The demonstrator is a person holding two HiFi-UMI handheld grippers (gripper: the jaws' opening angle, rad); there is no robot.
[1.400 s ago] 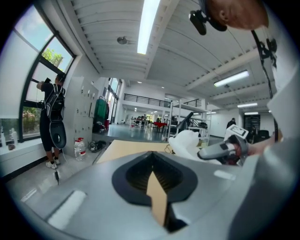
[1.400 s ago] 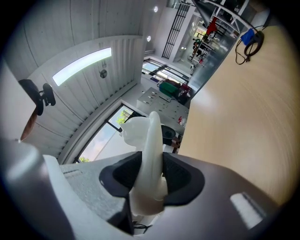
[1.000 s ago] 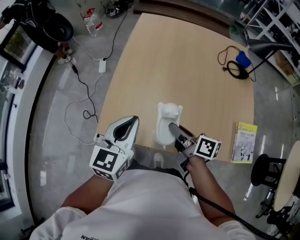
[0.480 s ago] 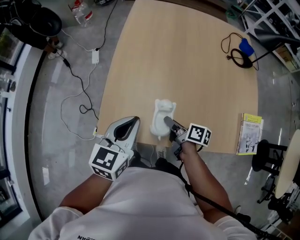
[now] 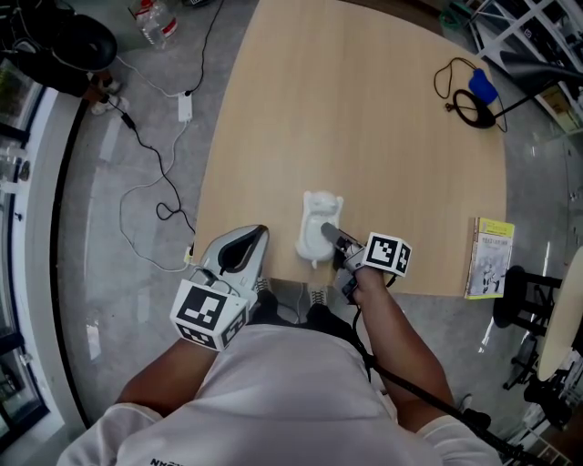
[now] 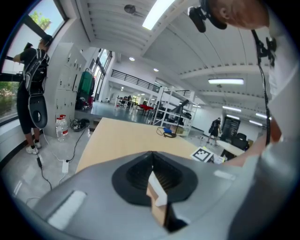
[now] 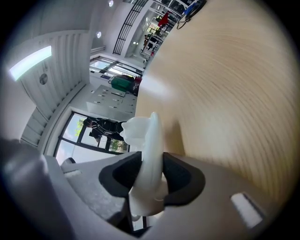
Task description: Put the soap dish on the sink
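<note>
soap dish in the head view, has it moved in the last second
Yes: held in the right hand-held gripper, the soap dish shifted left, away from the yellow book.

Hidden in the head view under the torso and left gripper point(image 5: 255, 241): part of the table point(image 5: 364, 109)'s near edge; behind the right gripper point(image 5: 330, 237), the soap dish point(image 5: 314, 218)'s near end. Cut off at that view's top edge: bottle point(image 5: 153, 20); too small to read: print on the booklet point(image 5: 490, 258). Blurred in the right gripper view: table grain; unclear in the left gripper view: what the tan-and-white sliver point(image 6: 157, 199) at the jaw seam is.
</note>
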